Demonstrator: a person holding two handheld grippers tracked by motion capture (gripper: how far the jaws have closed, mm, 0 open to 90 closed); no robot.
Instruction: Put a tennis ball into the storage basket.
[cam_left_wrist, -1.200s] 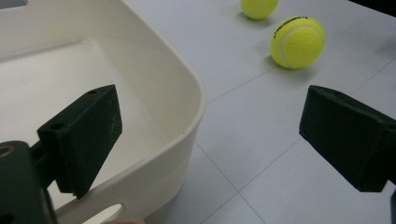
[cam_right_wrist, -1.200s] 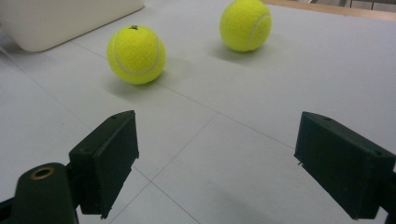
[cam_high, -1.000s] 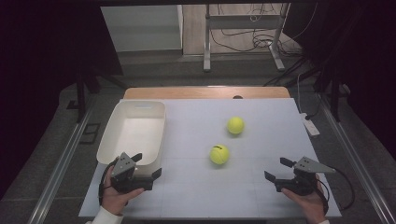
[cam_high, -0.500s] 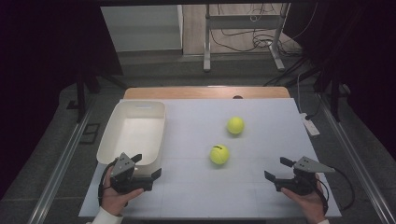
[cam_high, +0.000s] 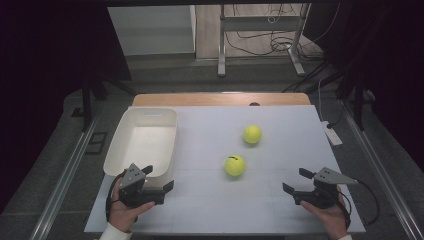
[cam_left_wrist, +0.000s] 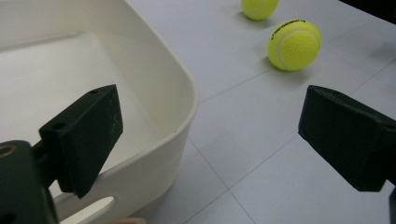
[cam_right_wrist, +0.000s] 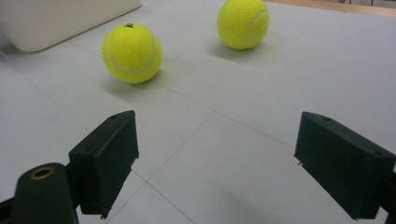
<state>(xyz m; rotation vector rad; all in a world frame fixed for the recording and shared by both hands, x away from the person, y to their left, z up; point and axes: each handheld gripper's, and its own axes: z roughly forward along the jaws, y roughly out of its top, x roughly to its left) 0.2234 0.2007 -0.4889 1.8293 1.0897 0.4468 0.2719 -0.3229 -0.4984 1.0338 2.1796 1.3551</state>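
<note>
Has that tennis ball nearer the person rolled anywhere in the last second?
No. The nearer tennis ball sits at the same spot relative to the white bin and the farther ball.

Far ball (cam_left_wrist: 259, 8) cut off above

**Three cameras, one counter**

The high view looks forward and down from above the person's side, taking in the whole counter (cam_high: 210, 210) from far off, floor beyond at the top of the frame. The left tool (cam_left_wrist: 205, 140) camera sits low and close, facing along its jaws past the bin (cam_left_wrist: 177, 121) corner at left toward the balls at upper right. The right tool (cam_right_wrist: 215, 154) camera, equally low, faces both balls in its upper half. All three share the near ball (cam_high: 234, 165) (cam_left_wrist: 294, 45) (cam_right_wrist: 132, 53) and far ball (cam_high: 252, 134) (cam_left_wrist: 259, 8) (cam_right_wrist: 243, 23).
</note>
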